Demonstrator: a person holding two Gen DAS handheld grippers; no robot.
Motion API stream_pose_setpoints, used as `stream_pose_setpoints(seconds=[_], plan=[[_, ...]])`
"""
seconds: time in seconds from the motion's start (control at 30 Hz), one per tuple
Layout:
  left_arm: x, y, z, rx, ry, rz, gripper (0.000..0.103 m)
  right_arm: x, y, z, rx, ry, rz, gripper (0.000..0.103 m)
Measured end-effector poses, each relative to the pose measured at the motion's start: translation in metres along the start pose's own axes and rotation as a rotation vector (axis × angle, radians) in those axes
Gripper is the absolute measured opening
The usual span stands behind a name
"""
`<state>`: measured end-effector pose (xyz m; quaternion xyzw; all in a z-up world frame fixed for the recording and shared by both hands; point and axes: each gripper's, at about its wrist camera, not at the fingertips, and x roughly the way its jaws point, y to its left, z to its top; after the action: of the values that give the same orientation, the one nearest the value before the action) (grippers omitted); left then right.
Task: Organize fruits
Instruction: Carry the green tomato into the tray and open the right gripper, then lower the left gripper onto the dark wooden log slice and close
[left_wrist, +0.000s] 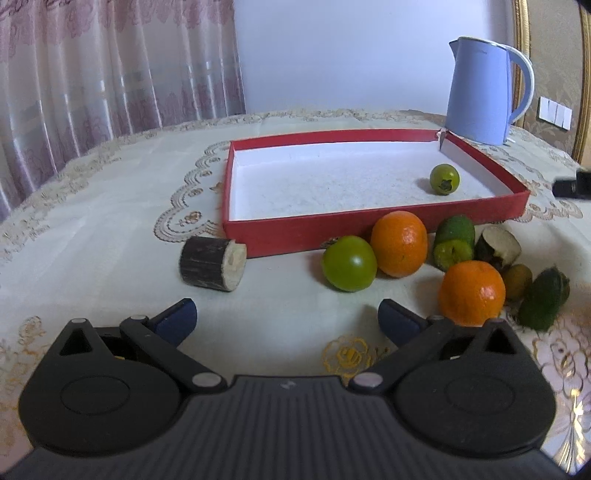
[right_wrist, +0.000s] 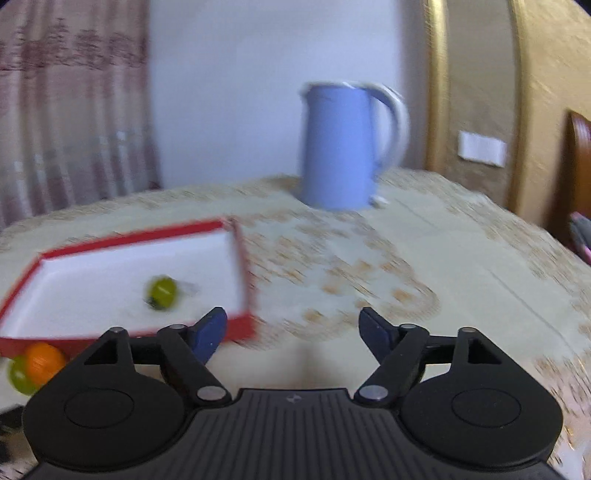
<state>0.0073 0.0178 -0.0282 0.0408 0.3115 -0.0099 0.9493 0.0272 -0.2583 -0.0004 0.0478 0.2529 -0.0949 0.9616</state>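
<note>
One small green fruit already lay inside the red tray, toward its far right corner, while everything else waited on the tablecloth in front of the tray's near wall. From the left, a stub of dark cane rested on its side, its long axis running left to right, cut end facing right. Next came a green tomato-like fruit touching an orange, then a second orange nearer and further right, with smaller green pieces behind. The left gripper hovered low with its jaws spread wide and empty; the green fruit lay just ahead and slightly right of the gap, so it seemed the natural pick. The right gripper, also wide and empty, was blurred and pointed toward the blue kettle, farther from the pile.
</note>
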Motion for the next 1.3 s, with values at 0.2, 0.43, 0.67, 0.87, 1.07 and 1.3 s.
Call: stream_pose_setpoints(seconds=[0.2, 0.43, 0.67, 0.87, 1.07, 1.3], plan=[[-0.017, 0.014, 0.000, 0.000, -0.036, 0.012, 0.103, 0.019, -0.018, -0.021, 0.071, 0.092, 0.015, 0.080], [-0.009, 0.046, 0.014, -0.070, -0.011, 0.059, 0.103, 0.020, -0.019, -0.030, 0.094, 0.083, 0.036, 0.082], [0.020, 0.061, 0.030, -0.049, 0.057, 0.078, 0.103, 0.023, -0.021, -0.029, 0.108, 0.097, 0.064, 0.087], [0.029, 0.068, 0.033, -0.029, 0.052, 0.075, 0.103, 0.025, -0.015, -0.029, 0.077, 0.109, 0.052, 0.090], [0.033, 0.068, 0.030, -0.028, 0.068, 0.067, 0.103, 0.026, -0.012, -0.028, 0.059, 0.116, 0.042, 0.091], [0.034, 0.064, 0.029, -0.008, 0.062, 0.067, 0.103, 0.026, -0.009, -0.029, 0.040, 0.122, 0.031, 0.091]])
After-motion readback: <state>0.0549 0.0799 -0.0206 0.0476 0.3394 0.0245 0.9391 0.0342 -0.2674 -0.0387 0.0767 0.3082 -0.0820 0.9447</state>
